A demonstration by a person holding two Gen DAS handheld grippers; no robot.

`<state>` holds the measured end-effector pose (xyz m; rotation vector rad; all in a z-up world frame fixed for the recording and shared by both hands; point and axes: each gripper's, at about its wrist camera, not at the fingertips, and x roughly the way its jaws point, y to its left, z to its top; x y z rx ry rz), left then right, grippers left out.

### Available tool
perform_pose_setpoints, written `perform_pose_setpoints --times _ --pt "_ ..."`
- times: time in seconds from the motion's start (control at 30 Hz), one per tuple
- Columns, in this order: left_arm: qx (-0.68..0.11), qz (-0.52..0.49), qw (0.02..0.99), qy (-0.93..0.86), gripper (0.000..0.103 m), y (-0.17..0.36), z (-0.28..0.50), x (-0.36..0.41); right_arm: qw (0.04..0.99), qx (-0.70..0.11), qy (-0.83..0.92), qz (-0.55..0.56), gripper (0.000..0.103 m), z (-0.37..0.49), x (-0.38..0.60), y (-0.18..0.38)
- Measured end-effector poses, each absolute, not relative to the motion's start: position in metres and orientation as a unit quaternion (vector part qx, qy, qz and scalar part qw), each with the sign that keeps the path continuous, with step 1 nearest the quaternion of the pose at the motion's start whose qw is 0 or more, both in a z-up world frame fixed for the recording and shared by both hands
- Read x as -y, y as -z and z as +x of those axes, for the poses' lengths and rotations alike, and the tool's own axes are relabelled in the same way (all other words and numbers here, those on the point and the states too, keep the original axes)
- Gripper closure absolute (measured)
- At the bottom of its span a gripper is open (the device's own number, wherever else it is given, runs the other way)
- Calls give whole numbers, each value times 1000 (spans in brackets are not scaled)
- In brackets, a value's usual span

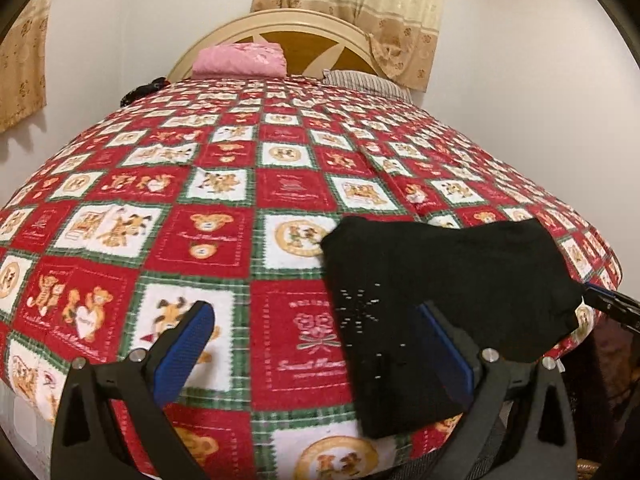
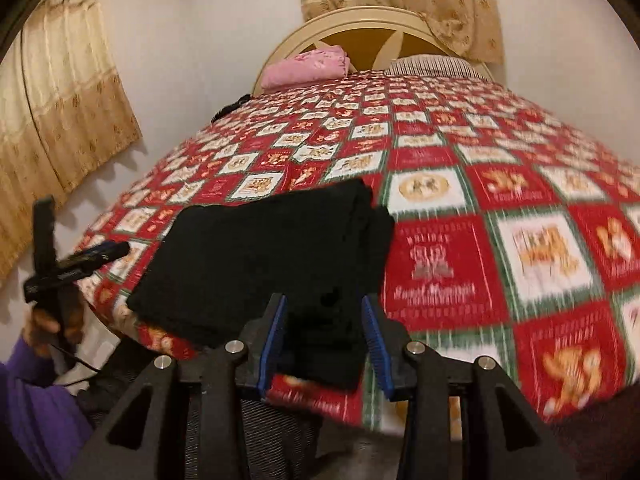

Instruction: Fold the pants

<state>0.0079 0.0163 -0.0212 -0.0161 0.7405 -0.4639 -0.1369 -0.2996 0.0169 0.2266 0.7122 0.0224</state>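
Observation:
The black pants (image 1: 448, 292) lie folded in a compact bundle on the red patchwork bedspread (image 1: 224, 208), near the bed's front edge. My left gripper (image 1: 316, 332) is open and empty, its right finger over the bundle's left part. In the right wrist view the pants (image 2: 260, 256) lie just ahead, and my right gripper (image 2: 325, 316) is open with the near fold of black cloth between its blue pads (image 2: 276, 336), which do not pinch it. The left gripper (image 2: 76, 260) also shows there at the far left. The right gripper's tip (image 1: 612, 304) shows at the bundle's right edge.
A folded pink cloth (image 1: 240, 60) and a striped pillow (image 1: 364, 82) lie at the headboard (image 1: 296, 36). Beige curtains (image 2: 60, 100) hang on the walls. A purple-sleeved arm (image 2: 36, 392) holds the left gripper beside the bed.

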Motion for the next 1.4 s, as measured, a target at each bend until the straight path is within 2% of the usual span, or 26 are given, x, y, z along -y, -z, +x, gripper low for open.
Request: perform_pose_setpoints --times 0.23,0.53,0.57,0.67,0.73,0.9,1.03,1.17,1.33,1.37,1.4 --pt "-391 -4 890 235 1 30 14 4 913 -338 -12 229 62 -136 329 0" --pt "-407 -11 882 236 1 39 14 5 940 -316 -21 131 62 -131 294 -18" --pt "-408 -13 882 236 1 40 14 5 941 -316 -24 119 63 -129 289 -16" --pt "-412 -17 881 234 1 41 15 4 937 -340 -7 74 90 -123 279 -6" --pt "-412 -17 881 232 1 41 15 4 935 -348 -2 61 96 -123 280 -5" --pt "-408 -17 882 236 1 37 15 3 931 -356 -17 78 98 -136 289 -9" --pt "-404 -1 883 239 1 35 14 8 922 -384 -1 49 99 -138 282 3" --pt "-404 7 883 239 1 36 14 12 924 -373 -7 83 98 -137 290 2" --pt "-393 3 889 236 1 28 15 4 932 -316 -25 176 95 -148 313 -22" --pt "-390 -1 891 234 1 27 18 3 931 -306 -26 197 79 -148 319 -24" --pt "-389 -6 892 232 1 26 19 2 928 -303 -27 214 48 -145 324 -24"
